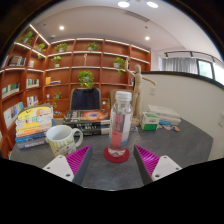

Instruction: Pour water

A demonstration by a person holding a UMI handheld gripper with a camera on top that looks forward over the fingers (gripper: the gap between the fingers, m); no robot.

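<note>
A clear plastic bottle (120,122) with a white cap and a pinkish label stands upright on a red coaster (117,154) on the grey table (180,145). It stands just ahead of my gripper (113,160), in line with the gap between the fingers. My fingers, with magenta pads (77,158), are spread wide and hold nothing. To the left of the bottle sits a pale green mug (60,137) with its handle towards the bottle.
A stack of colourful books (33,124) lies at the table's left. A dark laptop screen (85,100) stands behind the mug. Small boxes (158,121) lie at the right. Wooden shelves (90,60) with plants line the back wall.
</note>
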